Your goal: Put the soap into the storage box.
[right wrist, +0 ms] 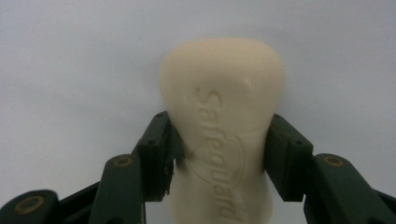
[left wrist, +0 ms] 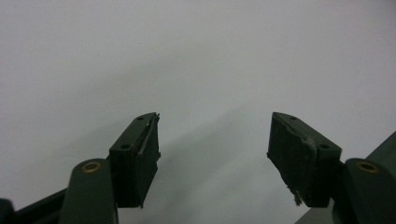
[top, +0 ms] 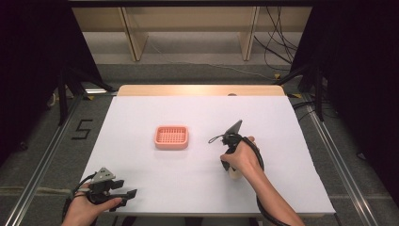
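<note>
A cream bar of soap [right wrist: 222,88] with raised lettering lies on the white table. My right gripper [right wrist: 219,128] has its two black jaws against the bar's narrow sides, and the pads press on it. In the high view the right gripper [top: 232,170] points down at the table right of centre, with a bit of the soap [top: 234,175] peeking out under the hand. A pink slotted soap dish [top: 171,137] sits empty to its left, well apart. My left gripper [top: 131,194] rests at the near left edge, and its jaws [left wrist: 215,135] stand open over bare table.
The white table top [top: 197,108] has a wooden strip along its far edge. Metal rails run down the floor on both sides. Shelving legs and loose cables stand beyond the table's far end.
</note>
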The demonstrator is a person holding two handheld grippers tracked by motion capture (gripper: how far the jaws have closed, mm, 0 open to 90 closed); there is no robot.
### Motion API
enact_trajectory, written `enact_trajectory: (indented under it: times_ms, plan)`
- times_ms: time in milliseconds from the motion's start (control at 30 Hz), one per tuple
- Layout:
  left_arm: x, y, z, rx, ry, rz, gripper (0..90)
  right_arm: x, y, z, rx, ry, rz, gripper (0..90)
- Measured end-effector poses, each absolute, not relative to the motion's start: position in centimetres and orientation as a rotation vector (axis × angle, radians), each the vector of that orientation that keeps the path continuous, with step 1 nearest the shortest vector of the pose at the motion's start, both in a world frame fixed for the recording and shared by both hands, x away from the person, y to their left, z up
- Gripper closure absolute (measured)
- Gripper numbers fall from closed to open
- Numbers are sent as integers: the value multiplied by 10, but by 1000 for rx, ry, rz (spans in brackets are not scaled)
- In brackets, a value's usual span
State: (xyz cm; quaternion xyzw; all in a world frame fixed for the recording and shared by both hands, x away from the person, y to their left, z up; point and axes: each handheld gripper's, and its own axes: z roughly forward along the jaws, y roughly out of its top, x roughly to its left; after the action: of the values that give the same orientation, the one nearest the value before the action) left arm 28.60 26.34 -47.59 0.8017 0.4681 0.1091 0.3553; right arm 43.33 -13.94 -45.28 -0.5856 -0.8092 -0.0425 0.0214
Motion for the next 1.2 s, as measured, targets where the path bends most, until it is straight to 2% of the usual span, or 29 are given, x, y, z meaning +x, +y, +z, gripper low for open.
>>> enact_trajectory:
  times_ms: [1200]
  plan:
    - [286, 266, -475, 2104, 1192, 278, 334, 414, -153, -436, -1631, -2667, -407, 500]
